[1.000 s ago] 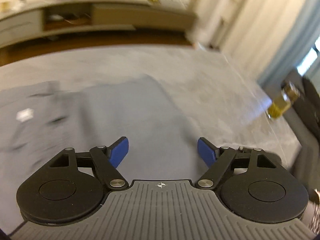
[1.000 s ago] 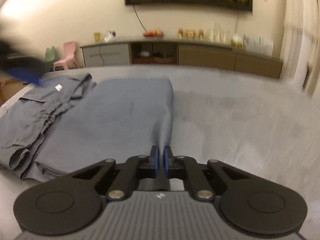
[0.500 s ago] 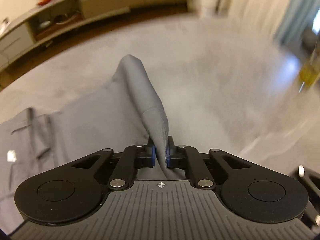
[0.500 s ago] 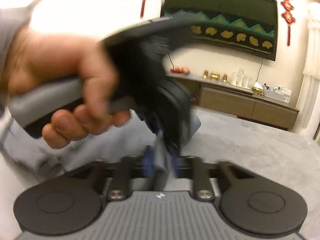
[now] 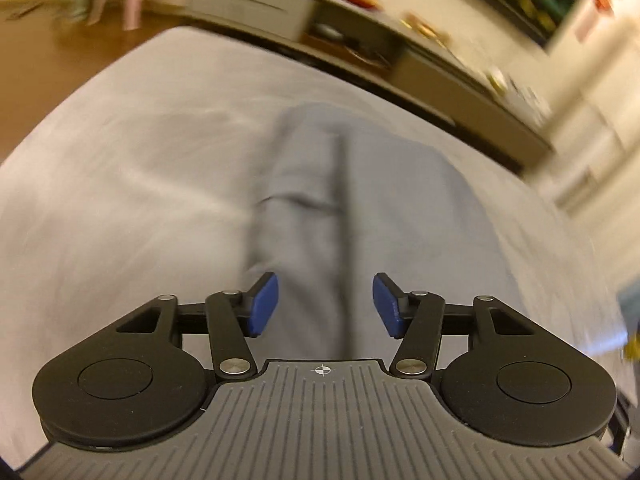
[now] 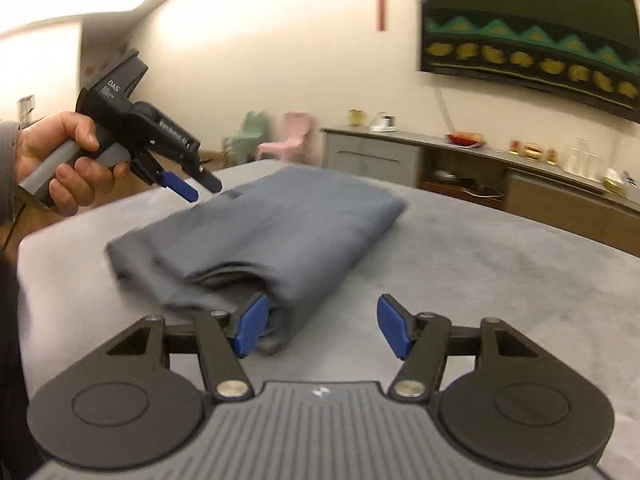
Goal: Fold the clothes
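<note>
My right tongs (image 6: 322, 330) gaped beside the folded clothes (image 6: 272, 232) on the surface (image 6: 500, 272); only that view showed my hand (image 6: 60, 160) holding the left tongs (image 5: 324, 306) (also gaping) above them.

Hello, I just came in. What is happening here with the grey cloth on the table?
A person is folding clothes with a hand-held gripper in each hand. The grey garment lies folded into a compact stack on the grey table cover. Both grippers are open and hold nothing: the right hand-held gripper sits at the near end of the garment, and the left hand-held gripper, held in the person's hand, hovers over the far end.
</note>
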Motion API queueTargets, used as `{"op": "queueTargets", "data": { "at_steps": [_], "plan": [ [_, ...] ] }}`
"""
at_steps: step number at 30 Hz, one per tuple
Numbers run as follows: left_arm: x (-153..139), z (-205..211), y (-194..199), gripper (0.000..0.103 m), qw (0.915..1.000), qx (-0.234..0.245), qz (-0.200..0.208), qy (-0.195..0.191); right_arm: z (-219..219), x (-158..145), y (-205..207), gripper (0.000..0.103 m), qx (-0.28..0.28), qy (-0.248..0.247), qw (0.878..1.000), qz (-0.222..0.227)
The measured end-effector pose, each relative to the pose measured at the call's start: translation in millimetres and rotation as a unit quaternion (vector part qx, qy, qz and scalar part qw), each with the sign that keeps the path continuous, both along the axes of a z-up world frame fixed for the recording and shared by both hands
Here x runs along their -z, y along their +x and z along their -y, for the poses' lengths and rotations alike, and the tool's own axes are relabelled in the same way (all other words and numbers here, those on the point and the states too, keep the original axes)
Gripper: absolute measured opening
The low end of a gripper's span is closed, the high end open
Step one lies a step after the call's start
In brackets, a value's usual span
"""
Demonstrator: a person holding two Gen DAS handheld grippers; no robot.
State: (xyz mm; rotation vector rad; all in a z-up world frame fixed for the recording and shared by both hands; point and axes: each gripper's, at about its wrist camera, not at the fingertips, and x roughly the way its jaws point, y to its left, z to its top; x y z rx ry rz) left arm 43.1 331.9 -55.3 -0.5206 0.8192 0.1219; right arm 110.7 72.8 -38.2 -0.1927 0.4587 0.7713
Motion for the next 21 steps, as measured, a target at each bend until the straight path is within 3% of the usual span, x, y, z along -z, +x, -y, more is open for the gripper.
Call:
{"op": "queueTargets", "data": {
  "at_steps": [3, 6, 9, 11, 12, 13, 16, 18, 21],
  "plan": [
    [26.0, 12.0, -8.8, 0.046, 0.9990, -0.019, -0.038, 0.016, -15.9, 2.5, -8.0, 0.059, -0.032, 0.010, 0.999, 0.001],
    [31.8, 54.1, -12.4, 0.046, 0.9968, -0.018, -0.029, 0.072, -32.8, 9.0, -6.6, 0.054, -0.038, -0.002, 0.999, -0.004],
    [26.6, 115.9, -16.2, 0.045, 0.9978, 0.031, -0.029, 0.051, -37.7, 18.3, 6.4, 0.054, 0.012, -0.060, 0.998, 0.005],
    [22.9, 158.0, -18.7, 0.044, 0.9967, 0.067, -0.027, 0.036, -0.5, 6.0, 30.0, 0.052, 0.106, -0.040, 0.993, -0.015],
    [18.8, 187.5, -18.7, 0.039, 0.9925, 0.120, -0.017, 0.019, 18.2, -0.1, 41.8, 0.049, 0.153, -0.030, 0.987, -0.025],
    [14.7, 215.6, -18.9, 0.031, 0.9856, 0.169, -0.007, 0.004, 36.8, -6.2, 53.6, 0.049, 0.200, -0.020, 0.979, -0.035],
    [3.6, 247.8, -24.2, 0.029, 0.9786, 0.204, 0.025, -0.001, 92.7, -24.7, 87.3, 0.050, 0.332, 0.013, 0.941, -0.065],
    [-1.6, 241.3, -26.0, 0.029, 0.9778, 0.206, 0.038, -0.003, 124.2, -36.8, 80.9, 0.050, 0.340, 0.065, 0.933, -0.095],
    [-10.1, 212.8, -23.9, 0.028, 0.9847, 0.167, 0.050, 0.007, 144.8, -34.4, 71.1, 0.050, 0.278, 0.182, 0.927, -0.174]
  ]
}}
